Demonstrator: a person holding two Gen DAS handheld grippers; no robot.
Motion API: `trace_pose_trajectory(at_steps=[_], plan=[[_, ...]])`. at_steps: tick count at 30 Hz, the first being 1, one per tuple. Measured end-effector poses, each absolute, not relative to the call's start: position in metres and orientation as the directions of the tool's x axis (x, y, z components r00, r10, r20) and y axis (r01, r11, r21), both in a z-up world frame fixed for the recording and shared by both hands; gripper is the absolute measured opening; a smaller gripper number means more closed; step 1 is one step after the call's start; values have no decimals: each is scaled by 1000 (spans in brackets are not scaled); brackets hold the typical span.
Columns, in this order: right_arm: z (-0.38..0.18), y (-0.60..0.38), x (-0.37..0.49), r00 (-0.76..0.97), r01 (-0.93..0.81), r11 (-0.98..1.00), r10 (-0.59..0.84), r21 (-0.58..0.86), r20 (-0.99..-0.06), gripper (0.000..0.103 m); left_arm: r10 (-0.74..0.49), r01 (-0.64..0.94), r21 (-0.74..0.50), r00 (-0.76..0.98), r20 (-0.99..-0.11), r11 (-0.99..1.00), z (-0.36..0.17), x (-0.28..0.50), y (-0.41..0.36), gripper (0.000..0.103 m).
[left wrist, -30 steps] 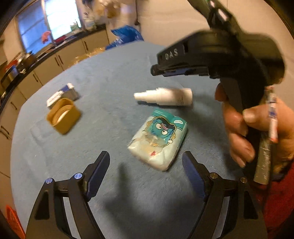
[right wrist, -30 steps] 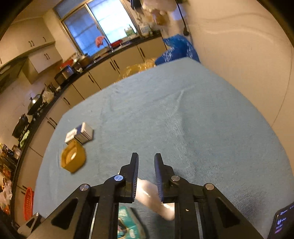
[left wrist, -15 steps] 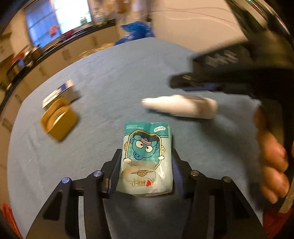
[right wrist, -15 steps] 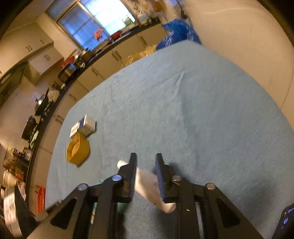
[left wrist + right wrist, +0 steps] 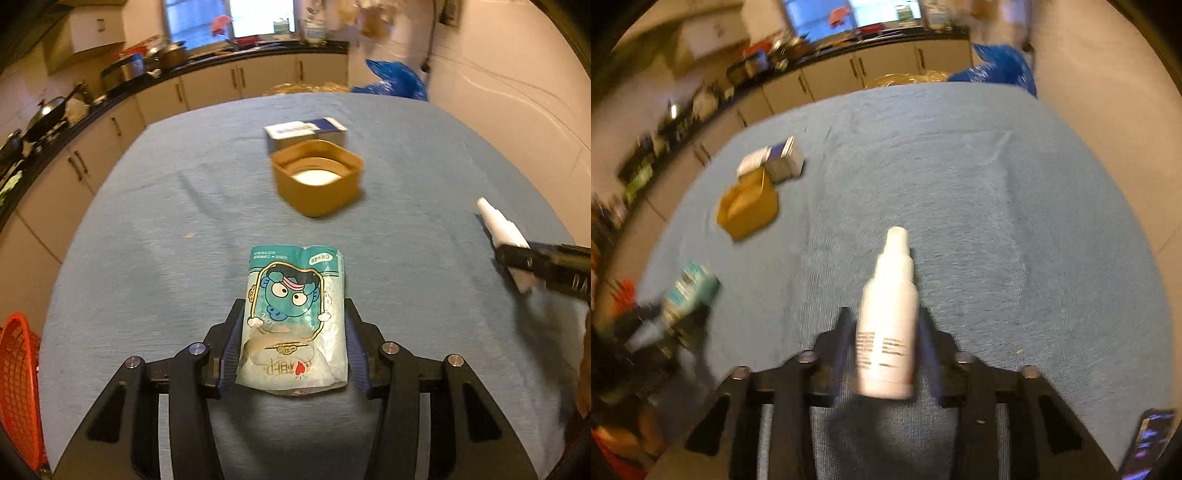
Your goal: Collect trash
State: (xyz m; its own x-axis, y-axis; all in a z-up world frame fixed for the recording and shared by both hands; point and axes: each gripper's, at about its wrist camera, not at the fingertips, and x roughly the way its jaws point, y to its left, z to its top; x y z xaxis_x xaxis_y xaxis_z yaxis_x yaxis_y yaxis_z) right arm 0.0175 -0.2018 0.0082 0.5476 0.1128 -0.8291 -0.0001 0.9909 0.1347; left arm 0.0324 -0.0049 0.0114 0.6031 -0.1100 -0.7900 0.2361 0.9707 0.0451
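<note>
My left gripper (image 5: 293,332) is shut on a teal tissue packet (image 5: 295,317) with a cartoon face, held over the blue tablecloth (image 5: 166,240). My right gripper (image 5: 886,332) is shut on a white spray bottle (image 5: 888,317), nozzle pointing away. In the left wrist view the bottle (image 5: 504,236) and the right gripper show at the right edge. In the blurred right wrist view the packet (image 5: 690,295) shows at the left. A tan square container (image 5: 317,177) and a blue-and-white box (image 5: 306,131) lie farther back on the table.
An orange basket (image 5: 18,387) hangs off the table's left edge. A blue plastic bag (image 5: 395,79) sits beyond the far edge. Kitchen cabinets and a cluttered counter run along the left and back. A phone (image 5: 1148,439) lies at the near right corner.
My left gripper closed on the tissue packet and turned left with it. My right gripper took hold of the spray bottle and lifted it, turning so the bottle points away.
</note>
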Motion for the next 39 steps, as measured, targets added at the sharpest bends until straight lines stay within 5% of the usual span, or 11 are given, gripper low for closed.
trace_pose_trajectory(at_steps=[6,15,39], plan=[[15,-164,21,577,-50,993,114,105,-809,32,-116,170,-6,645,-756,985,18,35,18,45],[60,-103,21,777,-97,990,138,99,-614,32,-65,35,-57,734,-676,998,34,42,48,45],[42,-108,16,752,-126,982,187,139,-632,32,-42,34,-25,756,-654,999,36,37,39,45]])
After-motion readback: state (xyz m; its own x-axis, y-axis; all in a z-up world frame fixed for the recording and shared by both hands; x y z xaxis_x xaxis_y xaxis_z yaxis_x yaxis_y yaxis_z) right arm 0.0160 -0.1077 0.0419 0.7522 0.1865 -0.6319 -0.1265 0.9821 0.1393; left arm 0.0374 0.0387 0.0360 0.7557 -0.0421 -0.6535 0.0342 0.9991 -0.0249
